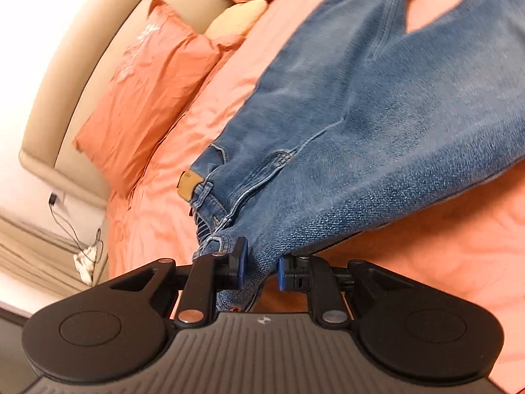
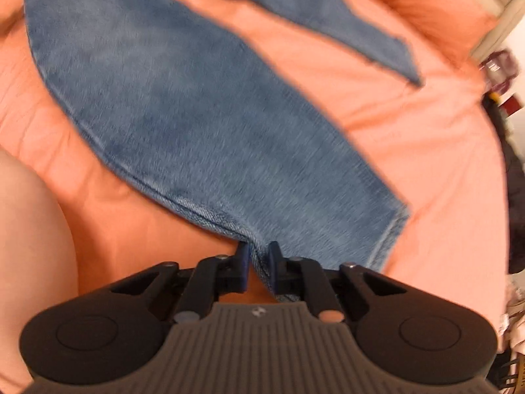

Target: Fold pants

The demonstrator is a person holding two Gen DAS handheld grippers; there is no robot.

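Note:
Blue jeans [image 1: 377, 105] lie across an orange bedsheet [image 1: 443, 246], legs spread apart toward the top of the view. My left gripper [image 1: 262, 267] is shut on the waistband end, near the tan leather patch [image 1: 188, 184]; the denim is lifted off the sheet there and casts a shadow. In the right wrist view the same jeans [image 2: 183, 98] stretch away, one leg's hem [image 2: 393, 226] at the right. My right gripper [image 2: 259, 264] is shut on the edge of that leg close to the hem, with a fold of denim pinched between the blue pads [image 2: 243, 259].
Orange pillows [image 1: 147, 92] and a beige headboard [image 1: 75, 75] stand at the left of the bed. A cable and white cloth [image 1: 87, 259] hang beside the bed. Clutter [image 2: 502, 75] lies past the bed's right edge. A person's leg [image 2: 29, 229] rests at the lower left.

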